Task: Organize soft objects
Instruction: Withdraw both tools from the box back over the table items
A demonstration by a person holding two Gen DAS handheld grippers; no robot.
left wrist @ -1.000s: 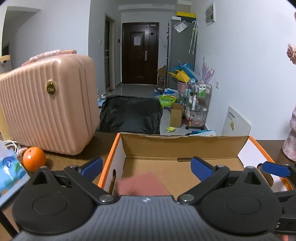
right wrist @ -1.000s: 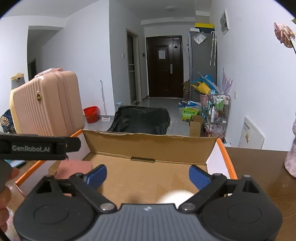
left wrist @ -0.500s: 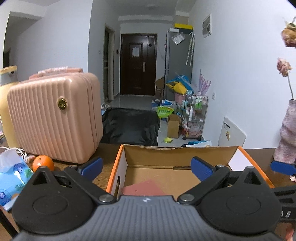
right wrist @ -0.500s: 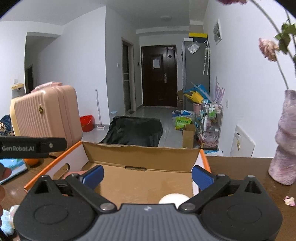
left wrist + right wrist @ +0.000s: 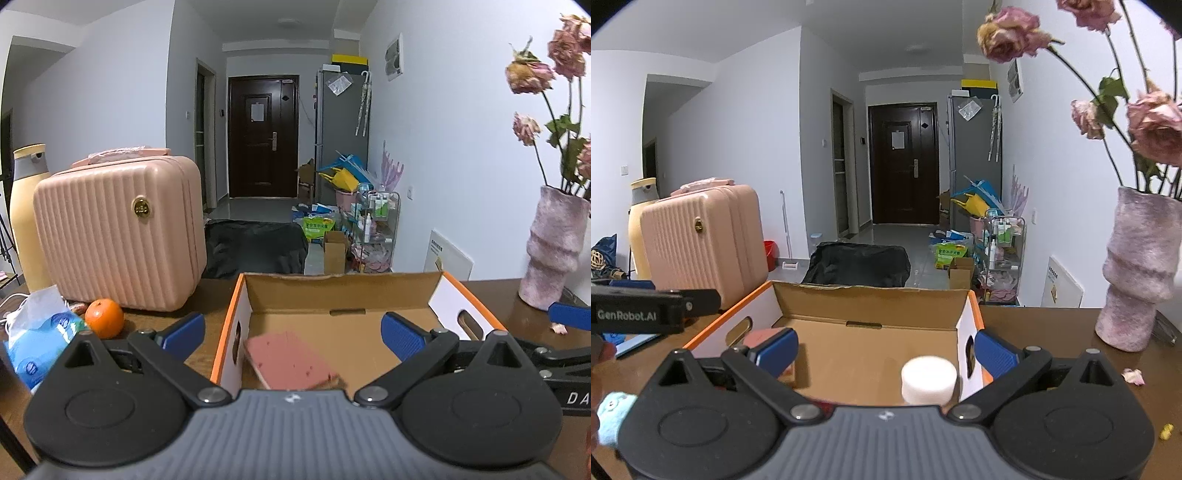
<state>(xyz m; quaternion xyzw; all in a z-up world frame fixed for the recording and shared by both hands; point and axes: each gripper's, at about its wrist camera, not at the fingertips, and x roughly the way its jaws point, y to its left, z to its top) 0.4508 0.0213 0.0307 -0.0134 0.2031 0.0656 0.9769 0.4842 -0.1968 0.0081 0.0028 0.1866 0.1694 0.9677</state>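
An open cardboard box (image 5: 343, 291) with orange-edged white sides sits on the brown table; it also shows in the right wrist view (image 5: 871, 306). A pink sponge (image 5: 288, 360) lies inside at its left, also seen in the right wrist view (image 5: 764, 338). A white round foam piece (image 5: 929, 380) lies inside at the right. My left gripper (image 5: 291, 332) is open and empty above the box's near-left part. My right gripper (image 5: 884, 349) is open and empty above the box's near-right part. A light blue plush toy (image 5: 611, 417) lies at the lower left of the right wrist view.
A pink suitcase (image 5: 118, 232) stands left of the box, with an orange (image 5: 104, 318) and a blue tissue pack (image 5: 37, 332) before it. A pink vase (image 5: 1137, 273) with dried roses stands at the right. Petals (image 5: 1132, 376) lie near it.
Both grippers have pulled back and risen from the box; it now sits farther away and lower. The sponge and the white foam piece lie in full view inside. The vase has come into view.
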